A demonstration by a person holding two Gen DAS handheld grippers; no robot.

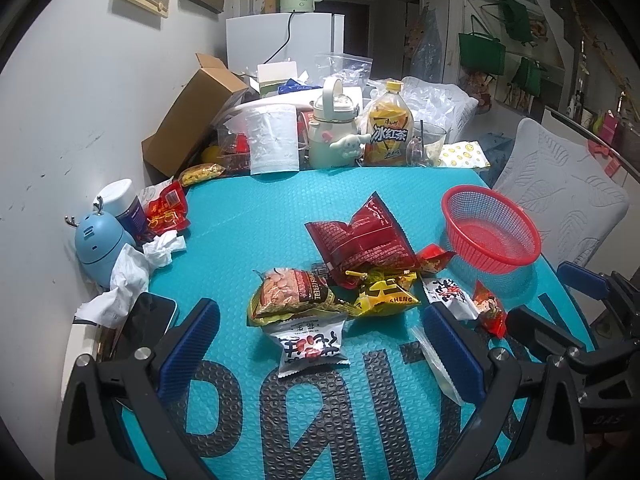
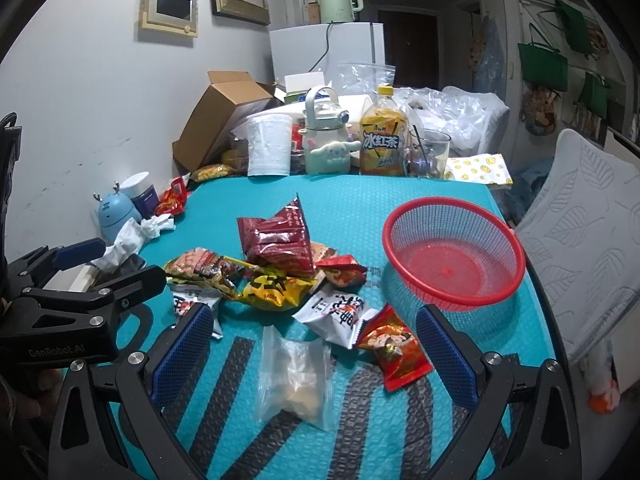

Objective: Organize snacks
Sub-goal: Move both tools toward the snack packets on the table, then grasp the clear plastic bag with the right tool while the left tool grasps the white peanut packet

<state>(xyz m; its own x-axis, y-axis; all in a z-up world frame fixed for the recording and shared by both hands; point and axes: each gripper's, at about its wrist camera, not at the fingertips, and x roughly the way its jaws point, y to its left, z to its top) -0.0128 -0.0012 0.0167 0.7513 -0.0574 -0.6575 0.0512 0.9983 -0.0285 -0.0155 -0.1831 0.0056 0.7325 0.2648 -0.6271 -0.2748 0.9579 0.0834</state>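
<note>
Now both grippers, left gripper [image 1: 324, 348] and right gripper [image 2: 316, 350], hover spread and empty, and the slippery clear plastic snack pouch [image 2: 294, 376] could slide short of the empty red mesh plastic basket [image 2: 454, 254].

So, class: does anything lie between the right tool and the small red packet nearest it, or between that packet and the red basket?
Nothing visible does. The right tool is open, with the red packet lying on bare mat just ahead, inside its right finger. The red basket sits empty beyond it, across open mat.

Left tongs [image 1: 322, 344] and right tongs [image 2: 314, 350] both gape wide, holding nothing, side by side
</note>
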